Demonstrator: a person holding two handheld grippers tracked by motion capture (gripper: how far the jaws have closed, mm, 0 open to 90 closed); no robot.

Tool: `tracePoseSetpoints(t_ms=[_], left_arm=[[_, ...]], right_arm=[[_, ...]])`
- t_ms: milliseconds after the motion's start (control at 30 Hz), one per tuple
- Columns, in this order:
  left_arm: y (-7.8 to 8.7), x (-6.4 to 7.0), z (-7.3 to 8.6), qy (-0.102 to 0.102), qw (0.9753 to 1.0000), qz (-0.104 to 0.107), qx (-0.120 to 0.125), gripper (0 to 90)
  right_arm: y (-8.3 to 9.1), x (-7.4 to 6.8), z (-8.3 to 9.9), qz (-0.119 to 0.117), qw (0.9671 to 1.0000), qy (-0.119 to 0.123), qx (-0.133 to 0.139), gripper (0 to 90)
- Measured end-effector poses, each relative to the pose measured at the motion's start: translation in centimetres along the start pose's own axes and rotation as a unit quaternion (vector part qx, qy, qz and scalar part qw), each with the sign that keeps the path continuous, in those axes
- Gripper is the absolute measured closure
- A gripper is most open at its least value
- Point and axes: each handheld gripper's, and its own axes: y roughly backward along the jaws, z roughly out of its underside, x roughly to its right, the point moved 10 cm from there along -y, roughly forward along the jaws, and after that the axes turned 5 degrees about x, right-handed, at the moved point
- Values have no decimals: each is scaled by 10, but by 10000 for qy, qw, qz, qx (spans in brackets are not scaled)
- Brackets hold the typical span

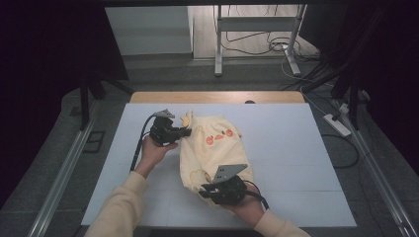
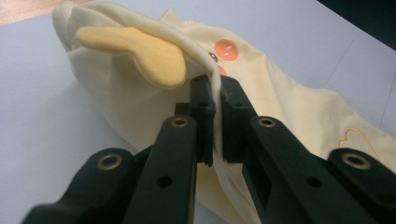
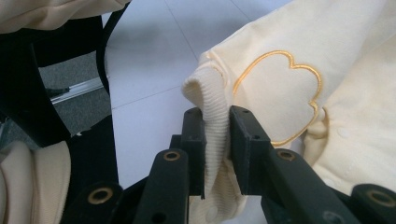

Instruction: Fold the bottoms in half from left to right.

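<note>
The pale yellow baby garment (image 1: 212, 148) lies bunched around the middle of the white tabletop (image 1: 296, 148), nowhere near folded or laid flat yet imo. Left gripper (image 1: 185, 132) is pinched on its far edge by the hood, right gripper (image 1: 203, 192) clamped on a ribbed cuff (image 3: 210, 107) nearer the front edge. No containers around.

pale yellow garment (image 1: 213, 150), rumpled, on table

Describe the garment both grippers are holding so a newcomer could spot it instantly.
On the white table, look mid-board between the left gripper and right gripper. The pale yellow baby garment lies there, crumpled, each gripper pinching an edge. It has orange duck-face embroidery and a darker yellow ear flap.
</note>
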Motion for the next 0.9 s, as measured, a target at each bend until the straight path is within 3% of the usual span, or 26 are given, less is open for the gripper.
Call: tracePoseSetpoints(t_ms=[900], left_arm=[[-23, 19, -6, -187, 9997, 121, -66, 846]], right_arm=[[28, 7, 10, 196, 9997, -106, 95, 776]])
